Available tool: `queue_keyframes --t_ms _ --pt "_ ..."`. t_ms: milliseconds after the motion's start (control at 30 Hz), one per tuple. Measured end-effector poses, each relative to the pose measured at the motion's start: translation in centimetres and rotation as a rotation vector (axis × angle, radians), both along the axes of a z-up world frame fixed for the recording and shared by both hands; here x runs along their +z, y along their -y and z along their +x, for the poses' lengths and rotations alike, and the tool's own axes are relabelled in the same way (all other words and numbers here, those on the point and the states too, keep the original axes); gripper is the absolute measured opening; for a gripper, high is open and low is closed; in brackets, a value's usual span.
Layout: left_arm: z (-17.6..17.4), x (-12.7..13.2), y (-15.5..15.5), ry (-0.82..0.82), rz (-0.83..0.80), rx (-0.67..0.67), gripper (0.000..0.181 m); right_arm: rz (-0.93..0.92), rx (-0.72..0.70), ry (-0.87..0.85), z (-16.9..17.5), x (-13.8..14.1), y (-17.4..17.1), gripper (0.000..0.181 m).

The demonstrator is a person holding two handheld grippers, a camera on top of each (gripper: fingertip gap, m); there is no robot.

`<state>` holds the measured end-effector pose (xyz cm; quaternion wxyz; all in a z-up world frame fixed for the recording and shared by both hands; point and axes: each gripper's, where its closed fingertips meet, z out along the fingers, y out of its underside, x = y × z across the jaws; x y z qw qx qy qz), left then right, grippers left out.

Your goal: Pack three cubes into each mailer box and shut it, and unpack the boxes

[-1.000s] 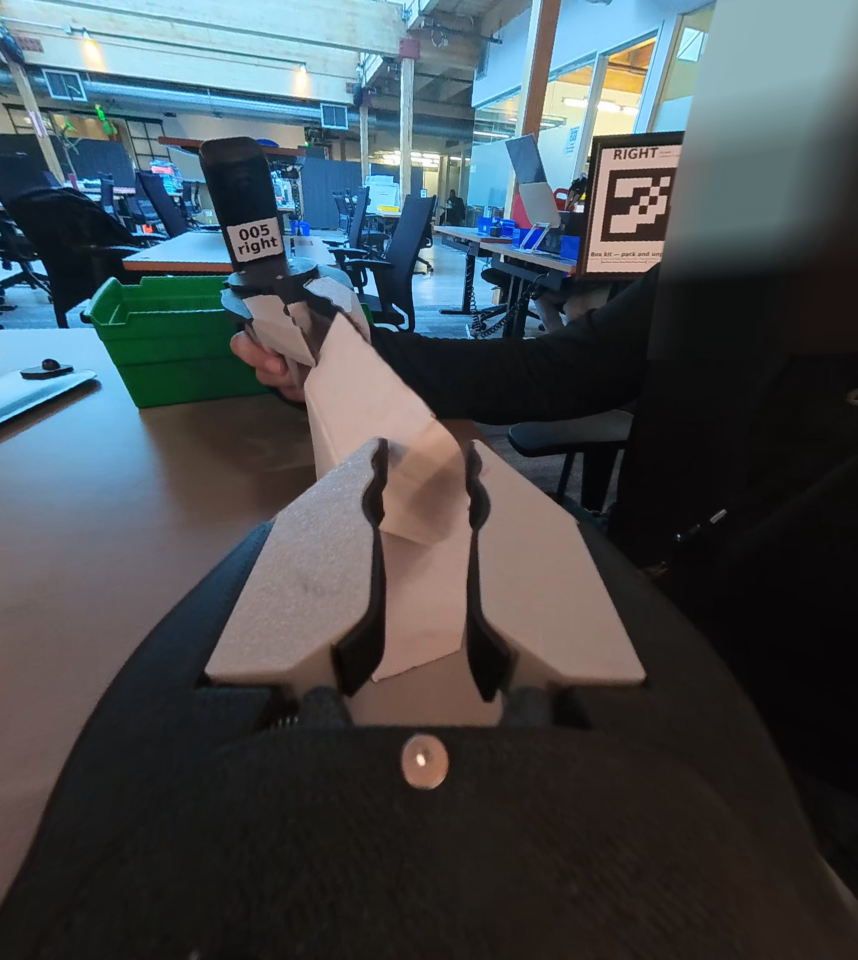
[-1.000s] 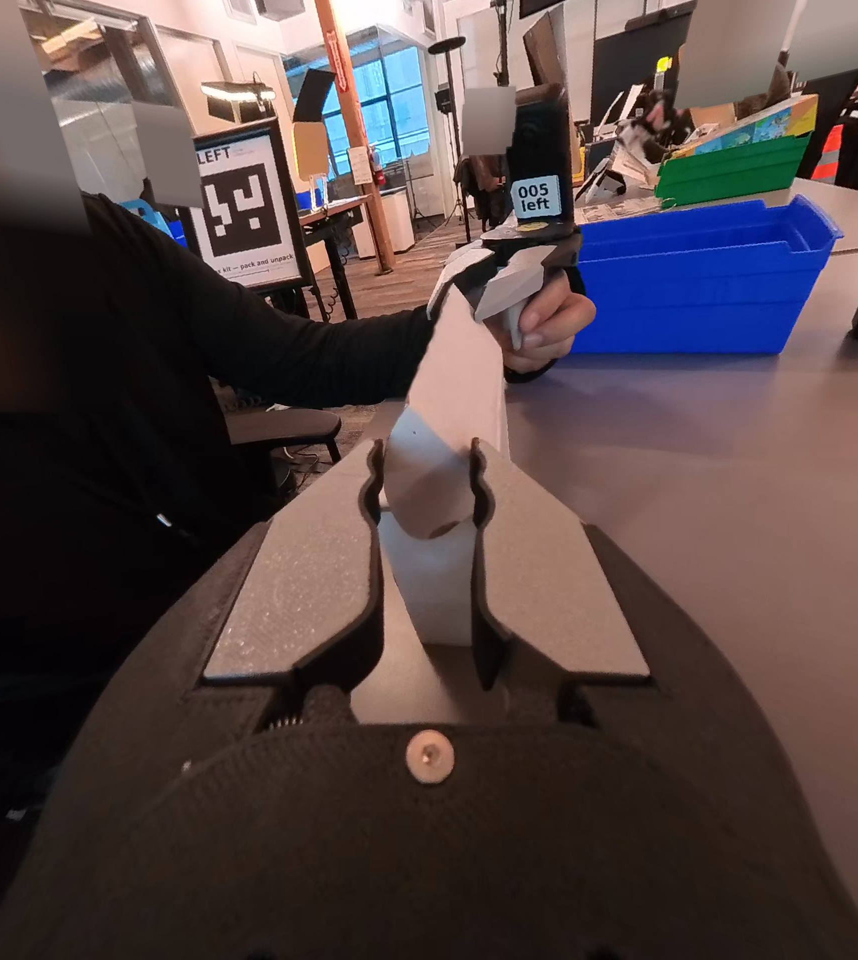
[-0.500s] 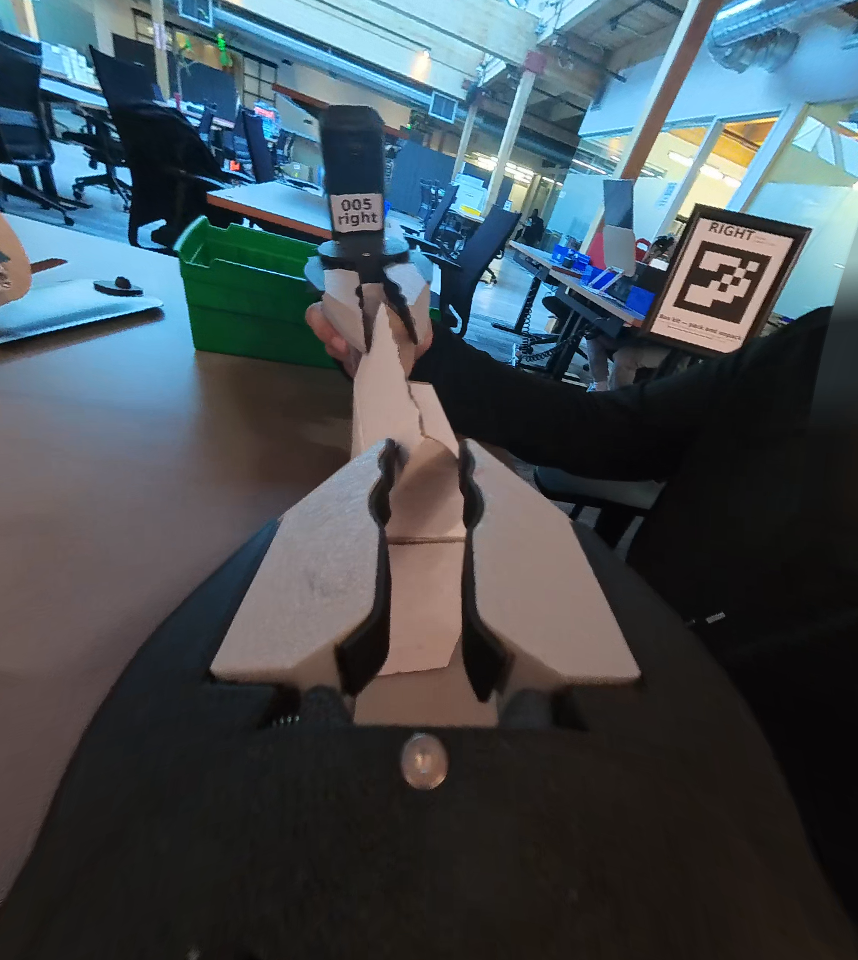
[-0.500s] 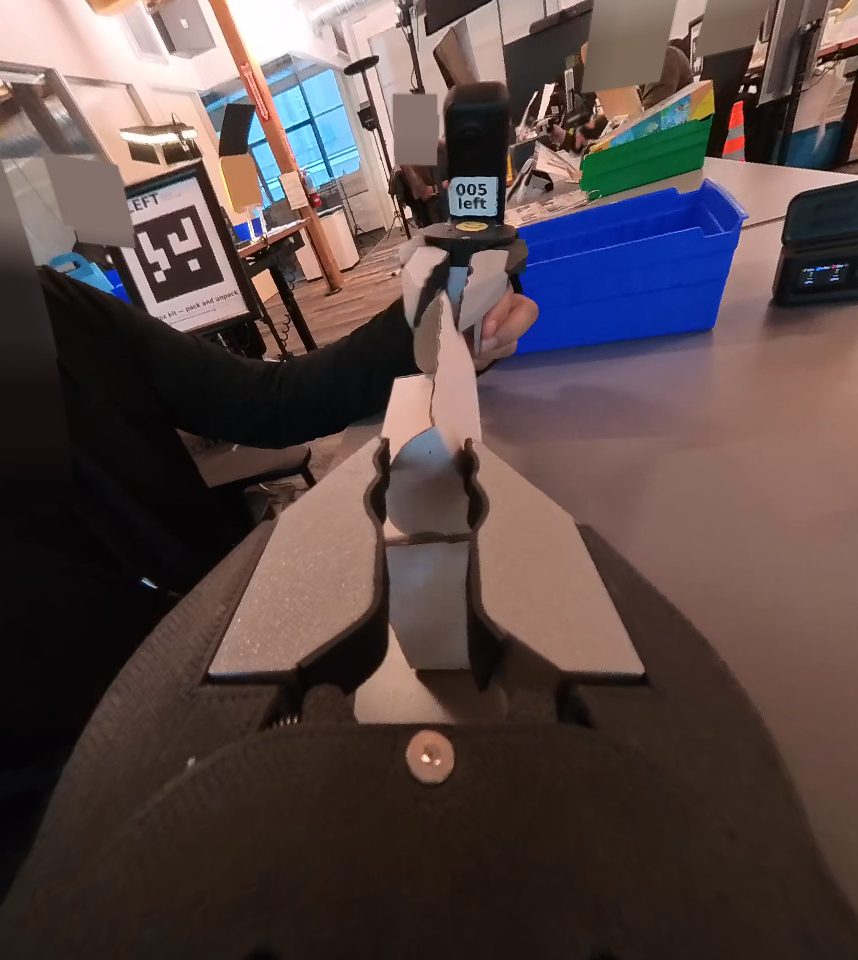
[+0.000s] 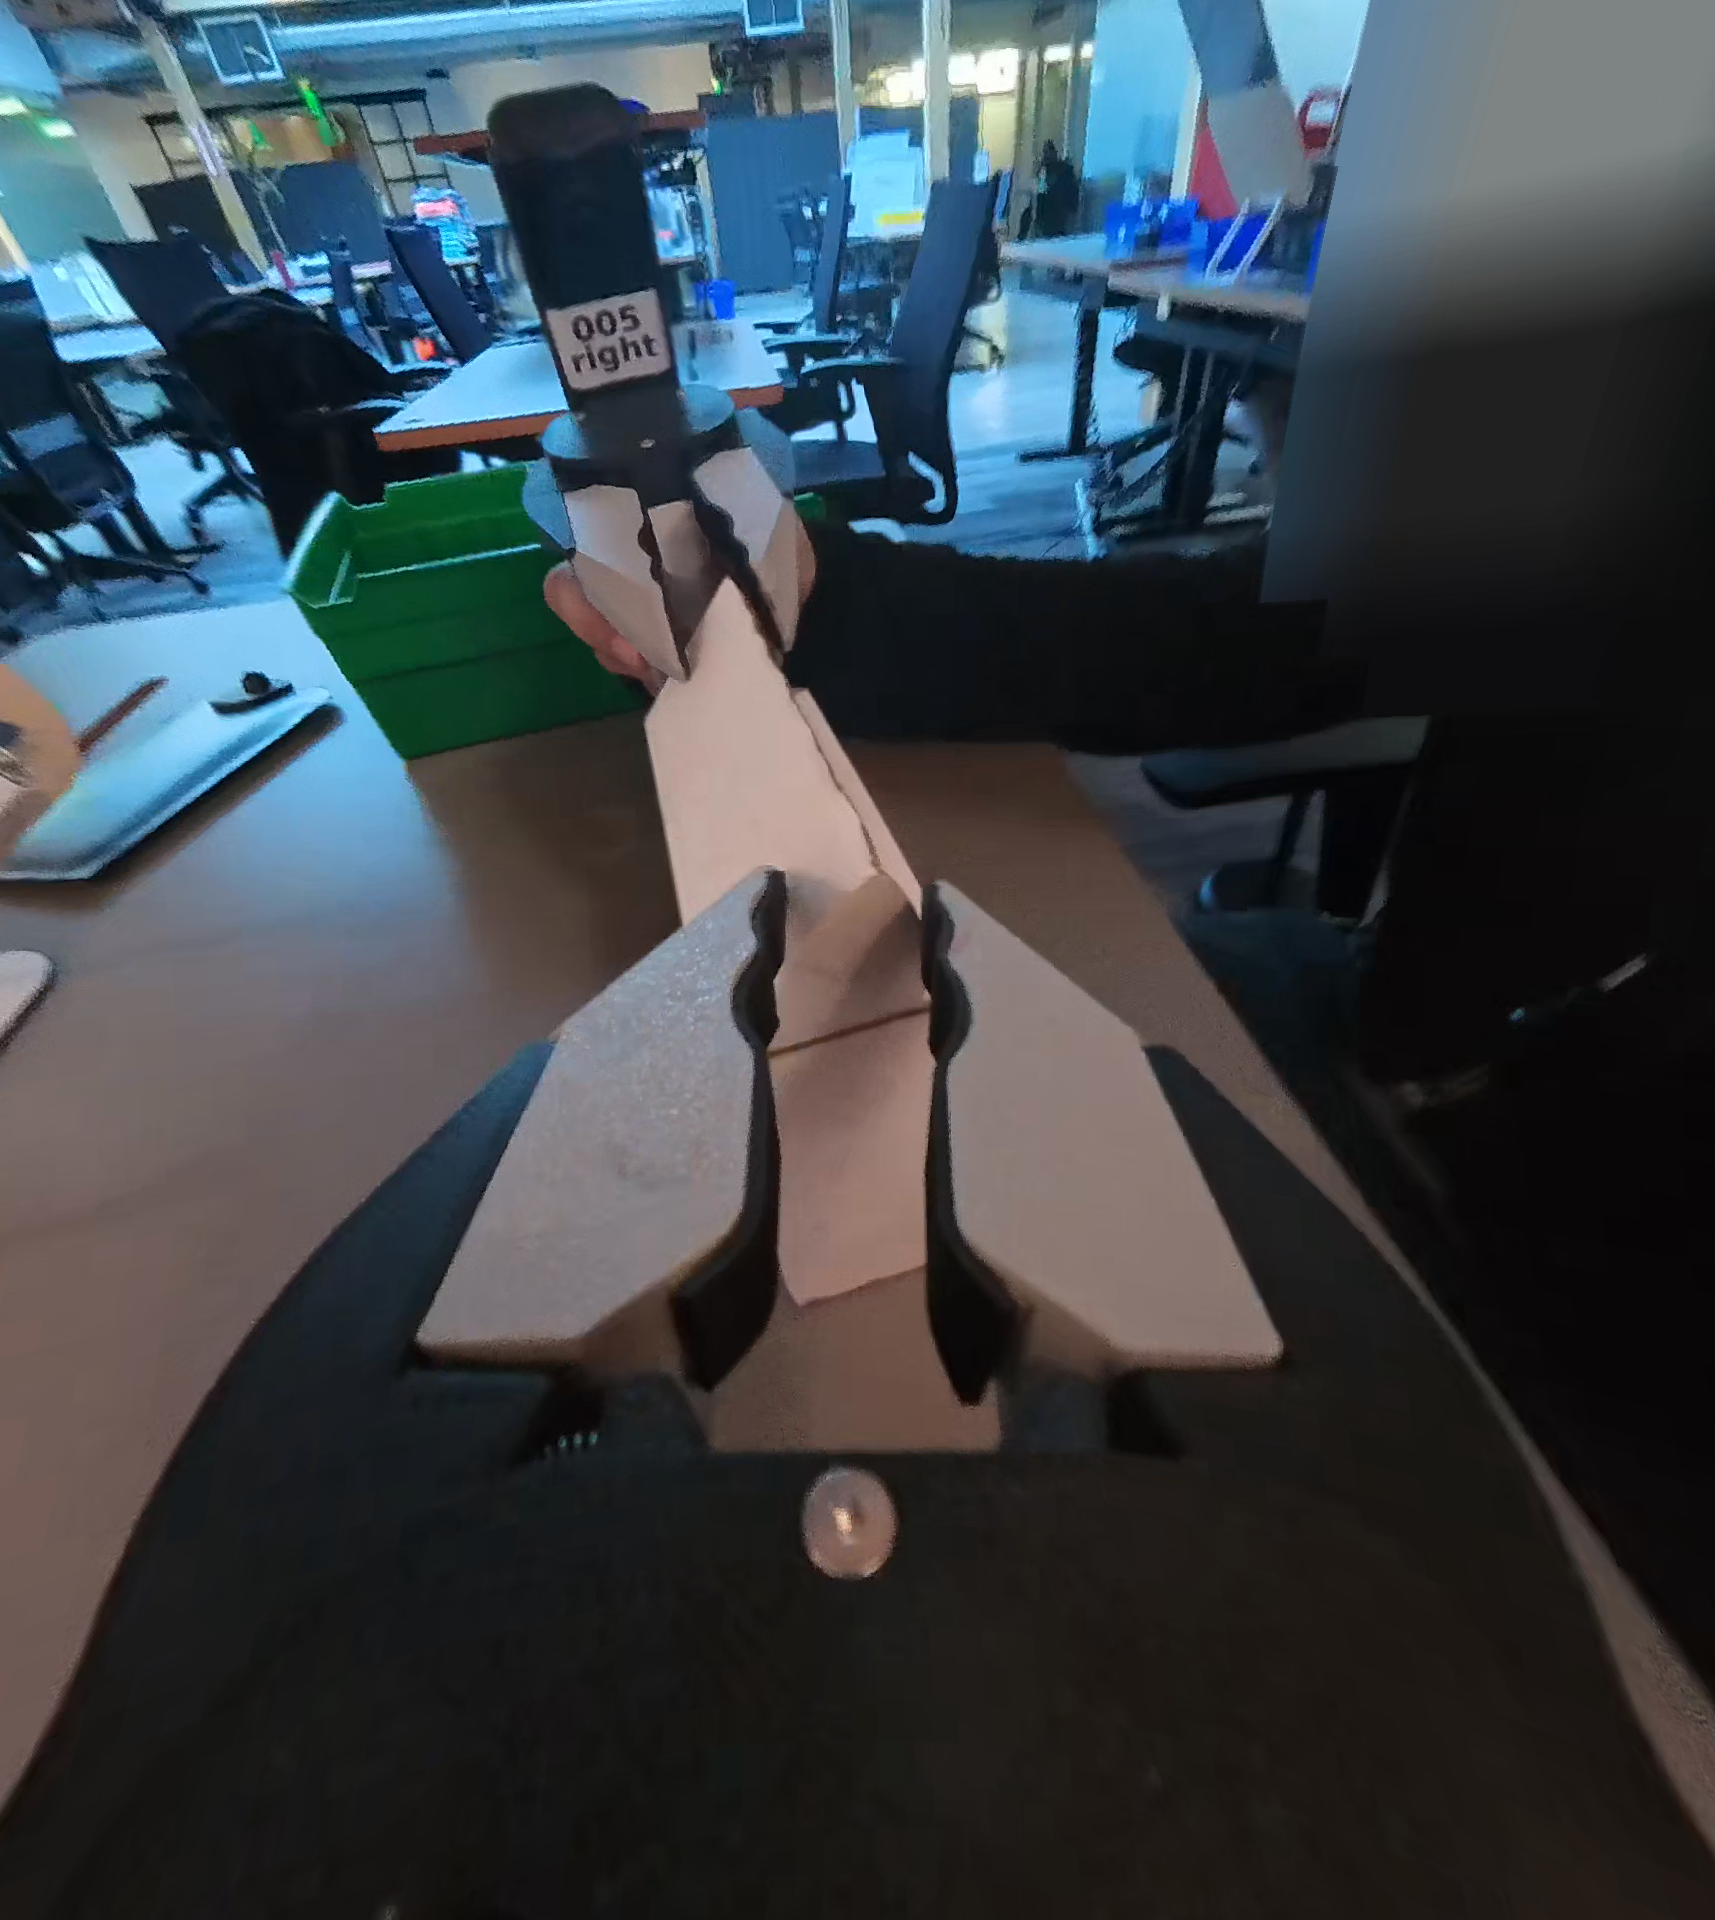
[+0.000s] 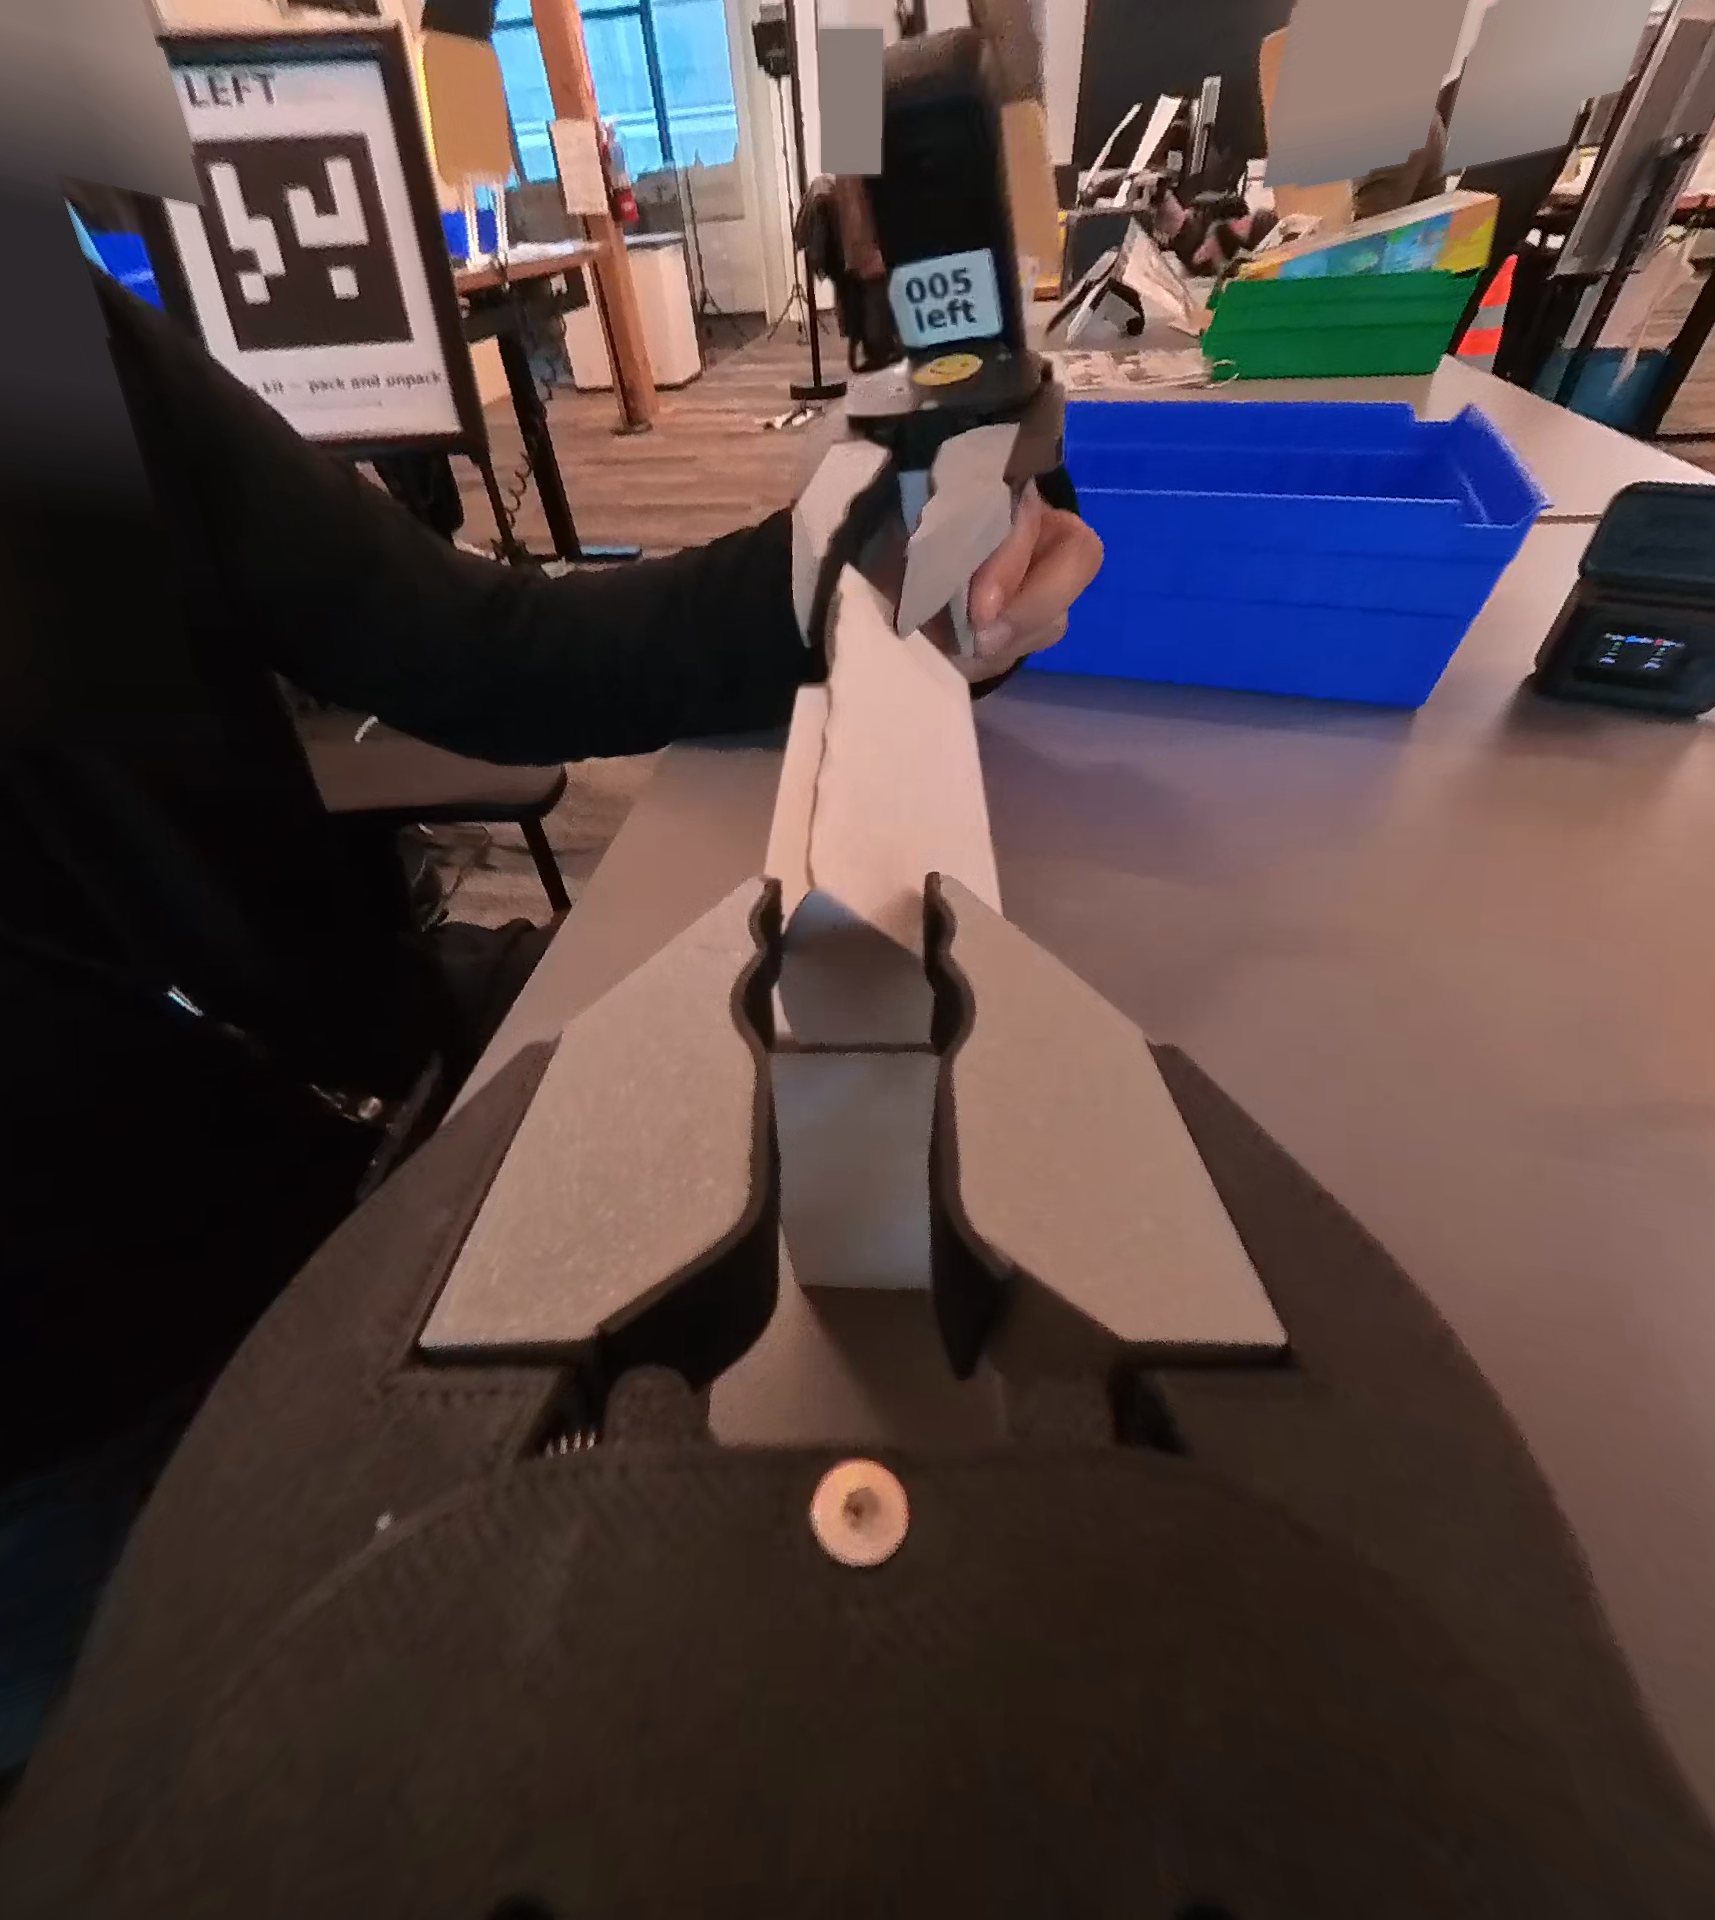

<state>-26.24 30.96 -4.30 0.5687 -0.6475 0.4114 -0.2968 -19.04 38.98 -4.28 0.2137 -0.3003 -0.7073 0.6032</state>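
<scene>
A flat, folded white cardboard mailer box [image 5: 759, 790] hangs in the air between my two grippers, above the near edge of the table. My left gripper [image 5: 853, 904] is shut on one end of it. My right gripper [image 5: 723, 644] faces it and is shut on the far end. In the right wrist view the same box [image 6: 884, 779] runs from my right gripper [image 6: 851, 904] to my left gripper [image 6: 863, 613]. A split between two flaps runs along the box. No cubes are in view.
A green bin [image 5: 437, 613] stands on the brown table [image 5: 209, 1039] behind the right gripper. A blue bin [image 6: 1279, 561] and a small black case [image 6: 1663, 613] stand behind the left gripper. The person's dark sleeve [image 6: 479, 623] and body are at the table's edge. The gap from one gripper's tips to the other's is roughly 12 cm.
The box was bent and twisted between the grippers a second ago. It now runs straight between them, and the grippers have lined up facing each other. Both grips held.
</scene>
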Motion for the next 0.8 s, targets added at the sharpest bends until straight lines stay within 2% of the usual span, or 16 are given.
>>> queue_keyframes --t_ms 100,200,300,367,433,600,800 --pt "0.4 -0.6 0.5 -0.075 0.057 0.002 0.023 0.006 0.028 0.026 0.4 -0.4 0.4 0.025" --pt "0.5 -0.3 1.1 -0.033 0.034 -0.024 0.026 -0.058 0.071 0.073 0.7 -0.1 0.7 0.037" --pt "0.2 1.5 1.6 0.068 0.059 -0.047 0.026 -0.1 0.073 0.06 0.6 0.7 0.5 0.038" --pt "-0.4 2.9 1.6 0.137 0.098 -0.038 0.018 -0.12 0.067 0.019 0.8 1.6 0.3 0.03" --pt "-1.1 3.8 1.1 0.185 0.12 0.005 0.0 -0.144 0.065 -0.005 1.0 2.3 0.2 0.023" --pt "-0.4 1.1 0.5 0.082 0.018 -0.019 0.0 -0.094 0.073 0.056 0.8 0.9 0.5 0.004" --pt "0.7 0.0 1.1 0.029 0.009 -0.071 0.0 -0.094 0.109 0.098 0.9 -0.2 1.0 0.0"
